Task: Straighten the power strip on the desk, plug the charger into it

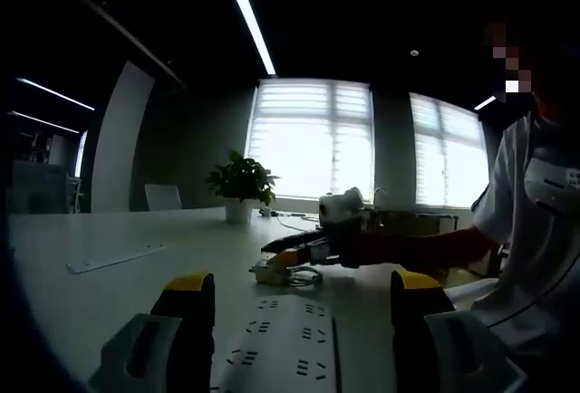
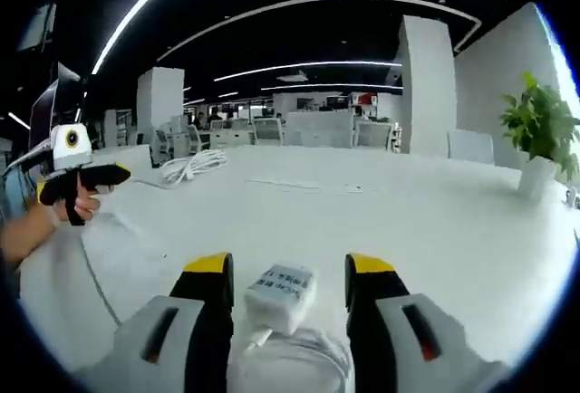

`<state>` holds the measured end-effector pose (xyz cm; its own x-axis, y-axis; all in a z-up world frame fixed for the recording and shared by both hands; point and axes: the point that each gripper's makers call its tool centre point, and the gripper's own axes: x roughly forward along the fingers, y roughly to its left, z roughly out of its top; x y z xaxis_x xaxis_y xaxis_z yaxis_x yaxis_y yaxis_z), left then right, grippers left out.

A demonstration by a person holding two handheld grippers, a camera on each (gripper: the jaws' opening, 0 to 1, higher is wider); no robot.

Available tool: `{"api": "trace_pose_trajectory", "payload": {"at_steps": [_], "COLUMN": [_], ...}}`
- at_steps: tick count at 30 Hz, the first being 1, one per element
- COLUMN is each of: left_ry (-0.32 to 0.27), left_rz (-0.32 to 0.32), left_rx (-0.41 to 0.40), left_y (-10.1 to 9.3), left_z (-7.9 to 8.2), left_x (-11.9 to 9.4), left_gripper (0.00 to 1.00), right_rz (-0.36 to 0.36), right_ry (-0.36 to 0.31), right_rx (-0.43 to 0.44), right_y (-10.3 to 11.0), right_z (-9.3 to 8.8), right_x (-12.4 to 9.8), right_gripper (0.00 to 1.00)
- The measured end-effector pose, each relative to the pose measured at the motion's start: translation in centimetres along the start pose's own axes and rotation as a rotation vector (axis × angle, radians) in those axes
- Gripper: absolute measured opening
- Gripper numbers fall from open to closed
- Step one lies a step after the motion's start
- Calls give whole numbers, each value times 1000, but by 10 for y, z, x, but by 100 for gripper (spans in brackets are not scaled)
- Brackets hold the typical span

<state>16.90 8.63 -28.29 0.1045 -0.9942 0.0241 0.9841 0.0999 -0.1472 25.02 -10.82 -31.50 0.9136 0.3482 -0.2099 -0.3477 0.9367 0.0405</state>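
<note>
White desk (image 2: 435, 221): power strip (image 1: 281, 348), charger (image 2: 279, 292), potted plant (image 1: 241, 185), coiled cable (image 2: 192, 167).

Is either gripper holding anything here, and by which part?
Nothing yet: the right gripper straddles the charger, the left gripper the power strip, both open.

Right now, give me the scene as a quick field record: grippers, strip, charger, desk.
left gripper: open, jaws on either side of the power strip, not closed on it
right gripper: open, charger lies between the jaws, contact cannot be told
power strip: white, flat on the desk, sockets empty where visible
charger: white block, label side up, coiled white cable near it, not plugged in
other: potted plant at the far desk edge, by the windows
task state: charger not yet in strip
</note>
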Motion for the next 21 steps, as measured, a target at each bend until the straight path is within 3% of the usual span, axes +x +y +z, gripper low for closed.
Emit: {"api": "trace_pose_trajectory", "payload": {"at_steps": [3,6,10,14,16,19,21], "left_ry": [-1,-2,0,-2,-4,-1,1], "left_rz": [1,3,2,-2,-3,-3,-3], "left_rx": [-4,-9,-9,-11,-14,-14,-11], "left_y": [1,1,1,1,1,1,0], "left_z": [0,-1,-1,-1,-1,-2,-2], "left_x": [-1,-2,-1,-2,-2,-1,-1], "left_gripper": [81,81,81,81,81,81,81], "right_rz": [-56,-129,-214,-286,-329,-317,-327], "right_ry": [-27,-55,-105,-87,-27,16,53], "right_rx": [32,-13,2,38,-1,14,-45], "right_y": [0,-3,-5,-5,-8,0,0], "right_z": [10,18,22,5,-11,-25,-30], "right_x": [-9,-11,-14,-6,-1,12,17], "right_gripper": [52,65,64,64,63,60,57]}}
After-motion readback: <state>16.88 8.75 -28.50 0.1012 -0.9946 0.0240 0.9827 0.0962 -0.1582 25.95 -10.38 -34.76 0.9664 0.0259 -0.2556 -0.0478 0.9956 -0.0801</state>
